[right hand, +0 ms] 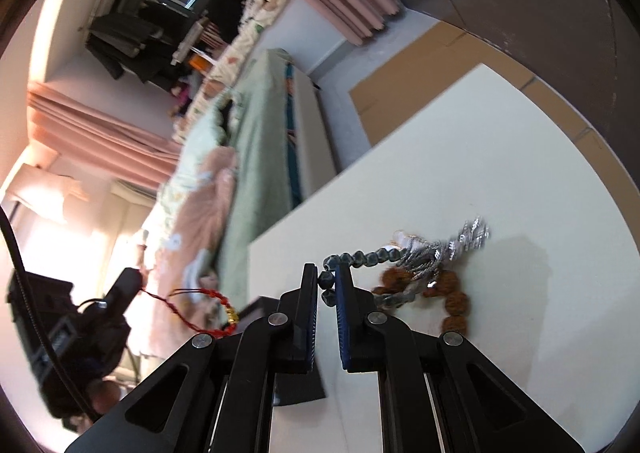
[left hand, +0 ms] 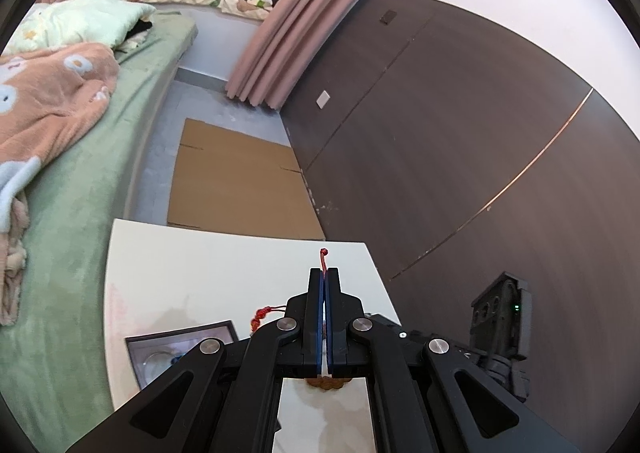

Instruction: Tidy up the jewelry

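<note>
My left gripper (left hand: 324,276) is shut on a red cord bracelet (left hand: 323,257); its knotted end sticks out past the fingertips and a red knotted part (left hand: 261,316) hangs to the left. The same bracelet (right hand: 218,303), with a gold bead, shows hanging at the left of the right wrist view. My right gripper (right hand: 322,272) is shut on a dark grey bead bracelet (right hand: 360,257), lifted off the white table (right hand: 460,157). A silver chain (right hand: 448,247) and a brown bead bracelet (right hand: 452,299) lie tangled with it on the table.
A dark open jewelry box (left hand: 180,349) with a ring-shaped piece inside sits on the white table (left hand: 224,265) at the left. Brown beads (left hand: 325,385) lie under the left gripper. A green bed (left hand: 80,193), flat cardboard (left hand: 236,181) and a dark wall panel (left hand: 460,141) surround the table.
</note>
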Demonstrator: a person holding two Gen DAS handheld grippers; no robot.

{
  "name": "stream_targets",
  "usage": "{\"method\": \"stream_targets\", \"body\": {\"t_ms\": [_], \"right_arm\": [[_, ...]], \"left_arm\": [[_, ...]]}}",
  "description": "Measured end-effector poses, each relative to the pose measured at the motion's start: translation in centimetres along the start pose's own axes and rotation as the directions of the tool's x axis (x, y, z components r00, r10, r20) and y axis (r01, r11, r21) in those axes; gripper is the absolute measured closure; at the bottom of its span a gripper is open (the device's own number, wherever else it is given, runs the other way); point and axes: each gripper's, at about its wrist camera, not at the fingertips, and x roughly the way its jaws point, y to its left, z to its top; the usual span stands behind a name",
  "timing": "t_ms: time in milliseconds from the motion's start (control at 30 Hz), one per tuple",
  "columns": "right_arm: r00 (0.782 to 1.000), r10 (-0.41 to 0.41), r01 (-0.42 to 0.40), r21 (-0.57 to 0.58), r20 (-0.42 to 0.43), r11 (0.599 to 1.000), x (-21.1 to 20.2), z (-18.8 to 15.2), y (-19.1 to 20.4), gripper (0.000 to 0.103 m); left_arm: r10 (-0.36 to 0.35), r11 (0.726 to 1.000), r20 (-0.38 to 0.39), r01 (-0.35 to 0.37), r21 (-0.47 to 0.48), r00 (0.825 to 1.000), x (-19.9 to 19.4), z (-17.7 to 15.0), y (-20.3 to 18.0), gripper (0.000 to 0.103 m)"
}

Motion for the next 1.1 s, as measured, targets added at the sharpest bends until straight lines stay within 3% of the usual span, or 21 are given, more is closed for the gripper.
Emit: {"method": "stream_targets", "body": {"t_ms": [233,433,733,933,967,1033,1100], "right_arm": [[0.992,0.119,-0.118,-0.021,0.029,0.993,-1.1,-1.2,2.4,0.093],[0.968,0.246,-0.245,-0.034,0.050,0.969,-1.8,-2.1,4.2,0.093],[0.945,0.323,-0.321,-0.053,0.052,0.946,-1.5,-3.1,6.2,0.093],[0.915,0.396,-0.390,-0.075,0.074,0.918,-2.7,-3.0,7.7,0.093],[0.911,0.404,-0.398,-0.078,0.078,0.914,-2.9,-2.9,7.9,0.093],[0.908,0.410,-0.403,-0.087,0.088,0.911,-3.2,-2.6,8.4,0.093],[0.904,0.417,-0.410,-0.092,0.089,0.908,-3.4,-2.3,8.8,0.093]], "left_arm": [[0.013,1.000,0.015,-0.013,-0.011,1.000,-2.3,-0.8,1.2,0.103],[0.019,0.999,0.016,-0.019,-0.026,1.000,-3.4,-1.4,2.4,0.103],[-0.010,0.999,-0.012,0.009,-0.037,1.000,-3.4,-1.9,3.2,0.103],[-0.026,0.993,-0.057,0.019,-0.114,0.998,-2.5,-1.7,4.9,0.102],[-0.030,0.992,-0.056,0.023,-0.128,0.998,-2.5,-1.7,5.3,0.099],[-0.038,0.989,-0.045,0.031,-0.142,0.998,-2.7,-1.5,5.5,0.078],[-0.049,0.988,-0.020,0.045,-0.147,0.999,-3.1,-1.3,5.6,0.032]]}}
